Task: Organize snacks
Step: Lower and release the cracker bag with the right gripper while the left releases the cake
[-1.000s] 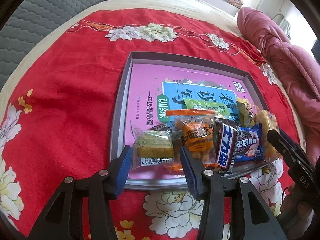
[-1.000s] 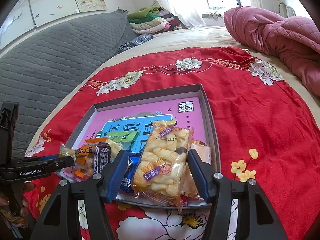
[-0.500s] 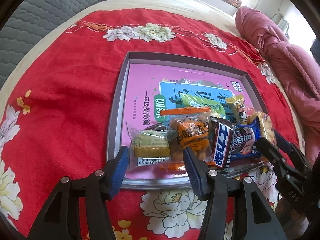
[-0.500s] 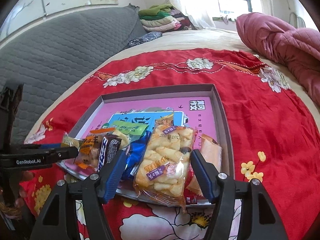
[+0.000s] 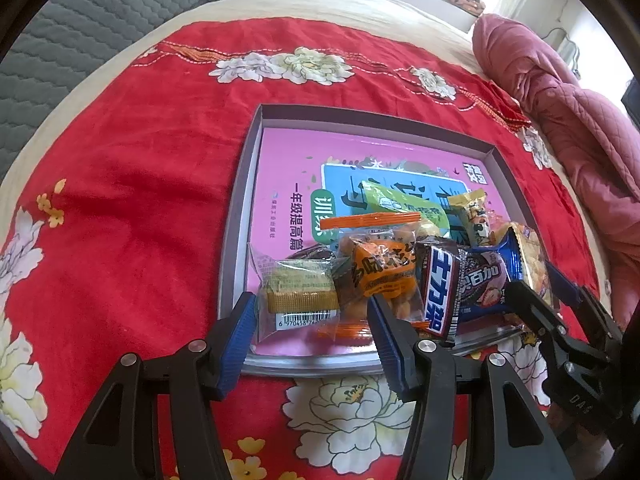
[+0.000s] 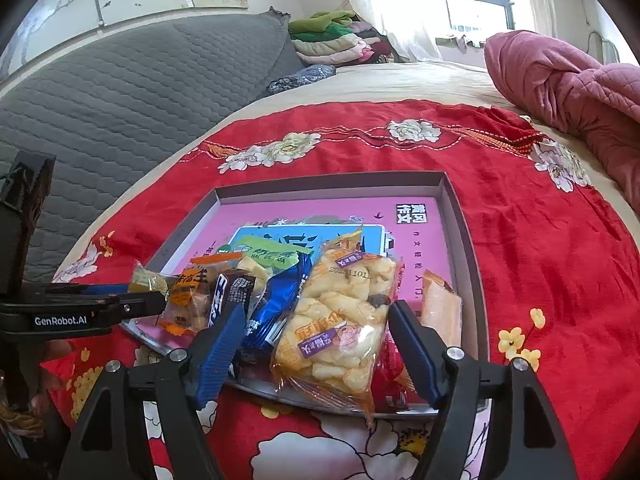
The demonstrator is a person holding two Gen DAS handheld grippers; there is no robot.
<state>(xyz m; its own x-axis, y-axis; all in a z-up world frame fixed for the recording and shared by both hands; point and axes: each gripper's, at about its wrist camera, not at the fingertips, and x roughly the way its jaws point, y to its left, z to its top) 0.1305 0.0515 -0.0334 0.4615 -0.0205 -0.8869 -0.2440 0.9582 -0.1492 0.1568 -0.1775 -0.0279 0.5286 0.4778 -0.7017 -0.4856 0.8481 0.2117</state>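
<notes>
Everything sits in the near end of the grey tray (image 5: 236, 236) on the red cloth (image 5: 132, 208), snacks bunched in a row along the tray's front wall. Far left of that row, the clear cake pack (image 5: 298, 294) lies flat, long axis across the tray, barcode edge toward the front wall. The left gripper (image 5: 312, 320) hangs over the front wall with jaws wide apart, clamped on nothing; the cake pack lies between its blue pads, the left pad (image 5: 240, 336) just beside the pack's left edge. Next along, the orange pack (image 5: 380, 272) runs lengthwise into the tray, its orange seal toward the far wall, and the right pad overlaps its near end, though contact cannot be told. Then the dark bar (image 5: 438, 284) stands tilted, long axis roughly front to back, leaning against the blue pack (image 5: 486, 280), which stretches across the tray. Behind them the green pack (image 5: 404, 204) lies at a slant on the pink book (image 5: 280, 184) lining the tray floor. At the tray's right end, the puff bag (image 6: 340, 316) runs front to back, its near seal hanging over the front wall. The right gripper (image 6: 316, 344) straddles it, jaws spread well apart, gaps showing on both sides, gripping nothing. Just right of the bag, a peach pack (image 6: 440, 312) lies against the tray's right wall.
</notes>
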